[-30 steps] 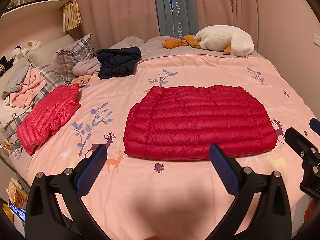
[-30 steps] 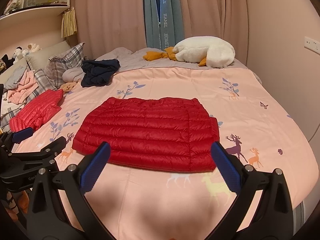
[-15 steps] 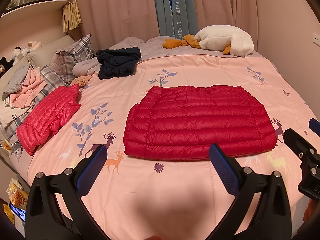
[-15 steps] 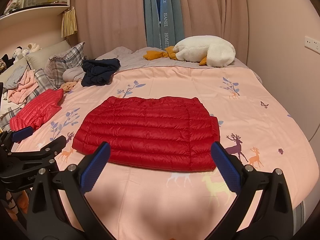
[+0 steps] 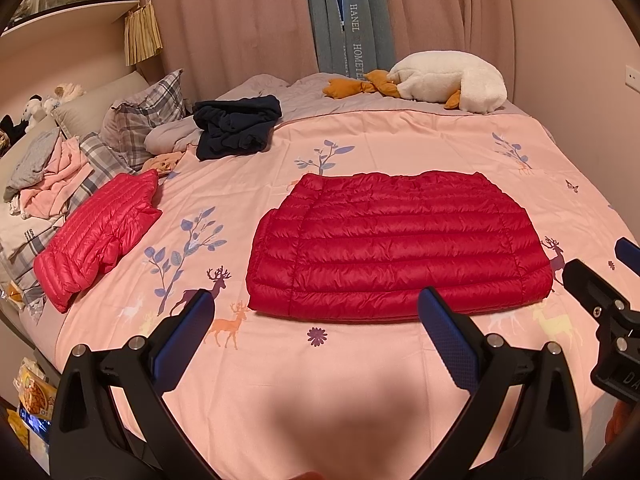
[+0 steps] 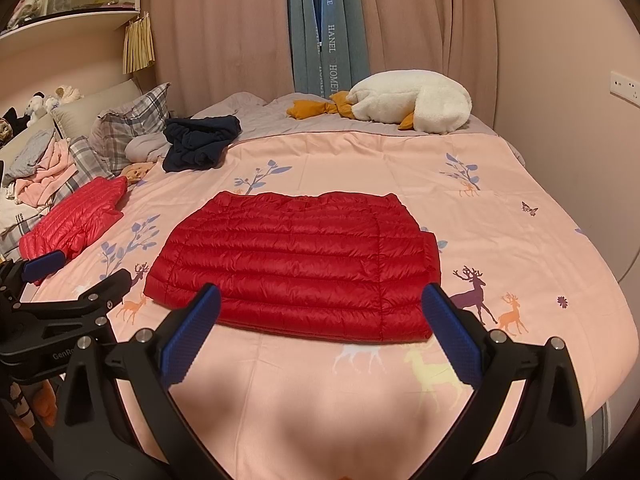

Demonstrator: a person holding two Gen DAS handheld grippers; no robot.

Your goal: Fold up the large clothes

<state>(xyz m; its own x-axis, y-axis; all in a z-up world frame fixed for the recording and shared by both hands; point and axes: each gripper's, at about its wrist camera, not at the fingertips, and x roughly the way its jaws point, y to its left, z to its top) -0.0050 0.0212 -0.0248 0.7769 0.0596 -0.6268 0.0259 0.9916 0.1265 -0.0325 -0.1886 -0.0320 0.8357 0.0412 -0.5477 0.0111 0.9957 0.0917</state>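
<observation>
A red quilted down jacket [image 5: 394, 242] lies folded into a flat, broad rectangle in the middle of the bed, on a pink duvet cover [image 5: 360, 380] printed with deer and branches. Both tools hang above the near edge of the bed, short of the jacket and touching nothing. The left gripper [image 5: 316, 332] has its blue-padded fingers spread wide and empty; the right gripper [image 6: 320, 326] is just as wide and just as empty. In the left wrist view the right one pokes in at the right edge, so the two are side by side.

Nothing lies between the tools and the jacket but bare printed cover. Off to the left, well apart from the red one, a second pink-red down jacket [image 5: 96, 236] lies folded near the bed's edge. Behind it sits a crumpled navy garment [image 5: 236, 126], just beside a plaid pillow [image 5: 144, 116] and a heap of pink and grey clothes [image 5: 44, 176]. A white plush goose [image 5: 448, 82] with orange feet lies at the far side, before the pink curtains [image 5: 240, 20]. A packet of snacks [image 5: 34, 394] shows down by the bed's left corner.
</observation>
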